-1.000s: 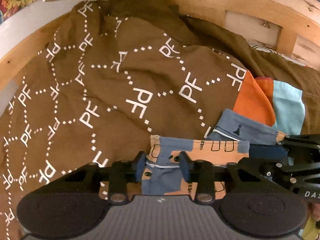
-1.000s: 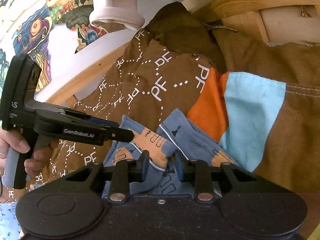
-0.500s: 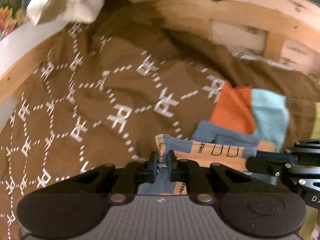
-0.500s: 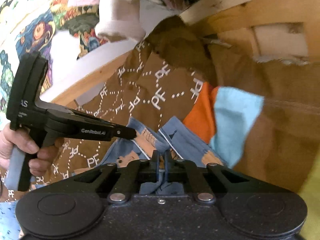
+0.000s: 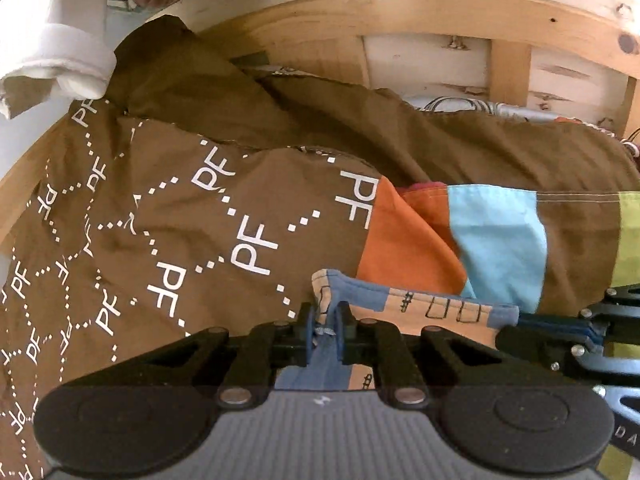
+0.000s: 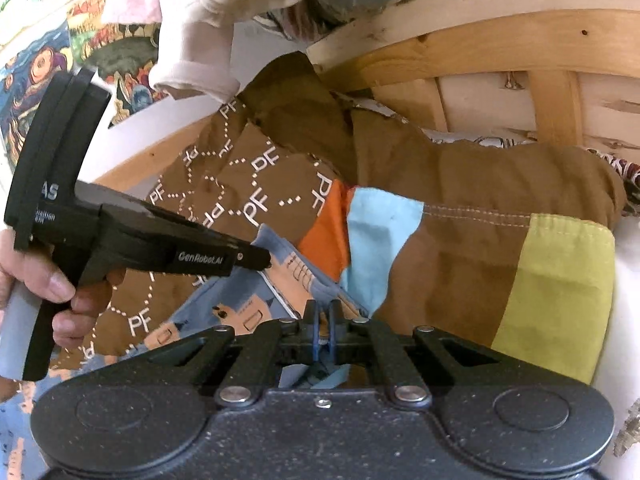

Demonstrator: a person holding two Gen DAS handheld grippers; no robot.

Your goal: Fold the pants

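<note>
Both hand-held grippers pinch the top hem of small patterned pants over a brown bedspread.

At the left, a person's hand (image 6: 44,284) grips the handle of the left hand-held gripper (image 5: 327,330), whose jaws, having just eased apart a little, are clamped on a gathered bit of the blue and peach pants (image 5: 404,304) at the hem's left end. The pants hang between the two tools, lying on a brown bedspread (image 5: 168,208) printed with white "PF" letters and patched in orange, light blue and green. To the right, the right hand-held gripper (image 6: 323,330) is pressed tight on the hem's other end. A wooden bed frame (image 6: 500,48) runs behind, and a white garment (image 6: 200,40) hangs above.
</note>
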